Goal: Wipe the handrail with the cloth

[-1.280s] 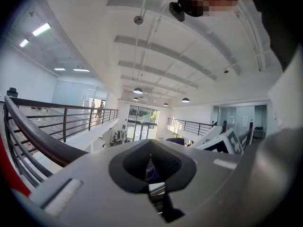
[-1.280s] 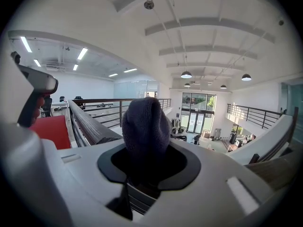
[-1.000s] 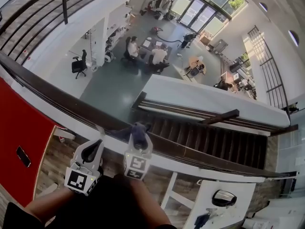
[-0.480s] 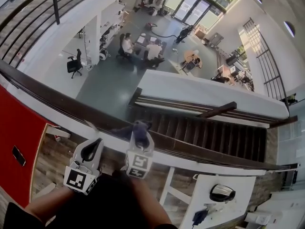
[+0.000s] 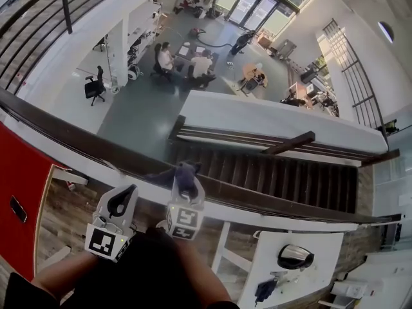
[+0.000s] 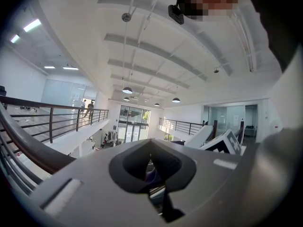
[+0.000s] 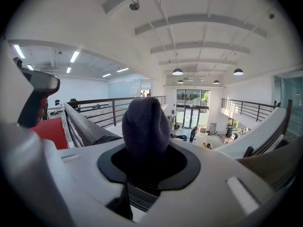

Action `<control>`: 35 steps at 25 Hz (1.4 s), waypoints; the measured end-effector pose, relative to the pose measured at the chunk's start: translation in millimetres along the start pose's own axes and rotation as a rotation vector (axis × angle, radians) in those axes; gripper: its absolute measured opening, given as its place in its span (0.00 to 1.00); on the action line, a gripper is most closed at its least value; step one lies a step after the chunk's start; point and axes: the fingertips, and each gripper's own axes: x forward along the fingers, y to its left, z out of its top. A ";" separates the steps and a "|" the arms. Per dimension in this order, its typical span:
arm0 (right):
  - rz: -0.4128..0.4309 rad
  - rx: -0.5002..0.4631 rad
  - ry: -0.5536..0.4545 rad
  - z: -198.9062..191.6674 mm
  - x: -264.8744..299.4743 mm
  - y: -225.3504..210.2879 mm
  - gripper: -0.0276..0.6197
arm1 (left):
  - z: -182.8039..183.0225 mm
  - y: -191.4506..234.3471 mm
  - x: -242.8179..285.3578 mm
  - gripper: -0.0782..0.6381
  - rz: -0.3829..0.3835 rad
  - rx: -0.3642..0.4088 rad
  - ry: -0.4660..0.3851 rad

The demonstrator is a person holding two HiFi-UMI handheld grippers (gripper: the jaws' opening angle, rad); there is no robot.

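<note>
While the left tool [image 5: 123, 198] hangs just short of the rail with its jaws pressed together on nothing, a person's two forearms reach out from the bottom of the head view over the edge of an upper floor. At far left a flat red wall panel [image 5: 19, 179] drops below the floor edge. Above it the dark wooden handrail [image 5: 77, 136] runs slantwise from the left edge down toward the lower right. In the left gripper view the left tool [image 6: 154, 167] shows only a dark hollow between its closed jaws, and the handrail [image 6: 28, 145] curves past on the left. Just beside it to the right, the right tool [image 5: 185, 195] pinches a dark grey-purple knitted cloth [image 5: 182, 174], which lies bunched on top of the handrail, one fold trailing leftward along the wood. The right gripper view shows the cloth [image 7: 146, 126] standing up in a rounded hump out of the right tool [image 7: 142, 174], with the handrail [image 7: 80, 122] stretching away at left. Far below, a black office chair [image 5: 93, 85] stands alone on the pale floor, and seated people [image 5: 193, 63] gather round tables near the glass doors. Further right a dark-stepped staircase [image 5: 283, 176] descends beyond the rail, and at lower right a white table [image 5: 302, 285] carries a few small dark things too small to make out.
</note>
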 end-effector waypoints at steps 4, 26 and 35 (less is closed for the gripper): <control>-0.004 0.009 0.004 -3.2 -3.7 -11.4 0.23 | -2.8 -12.2 8.5 0.11 -0.014 -0.007 0.003; -0.058 0.043 -0.013 -20.1 -32.2 -78.6 0.23 | -13.9 -80.5 39.9 0.11 -0.120 0.017 0.036; -0.051 0.039 -0.017 -20.8 -40.1 -98.5 0.23 | -18.5 -99.8 46.5 0.11 -0.119 0.019 0.028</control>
